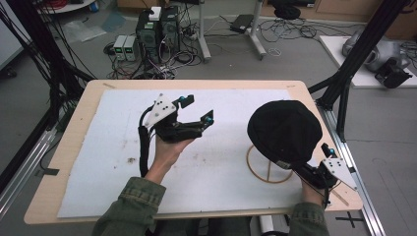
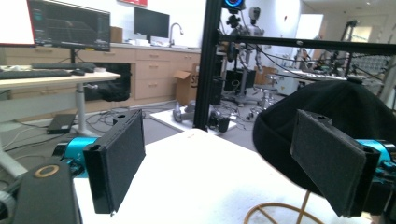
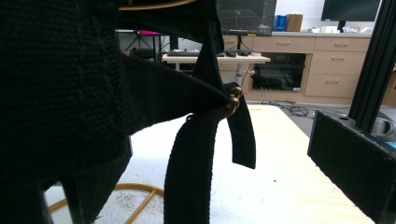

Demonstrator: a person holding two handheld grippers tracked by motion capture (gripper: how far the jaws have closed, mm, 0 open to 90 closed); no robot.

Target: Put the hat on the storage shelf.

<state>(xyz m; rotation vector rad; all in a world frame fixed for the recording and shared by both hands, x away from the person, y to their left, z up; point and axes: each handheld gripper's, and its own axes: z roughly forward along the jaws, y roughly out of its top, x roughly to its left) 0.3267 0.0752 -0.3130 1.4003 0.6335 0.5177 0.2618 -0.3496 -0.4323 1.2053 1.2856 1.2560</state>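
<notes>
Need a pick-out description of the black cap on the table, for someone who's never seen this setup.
Start at the wooden table and its white mat. Toward the mat's right edge stands a tan wire stand with a ring base, near the right tongs. The black cap sits on top of it: the only dark, rounded fabric thing raised off the mat, a buckled strap hanging from it.

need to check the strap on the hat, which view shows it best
The right gripper view: the strap hangs close up from a brass ring on the hat. The high view gives the whole hat on its stand, the strap too small; the left gripper view, the hat's side.
</notes>
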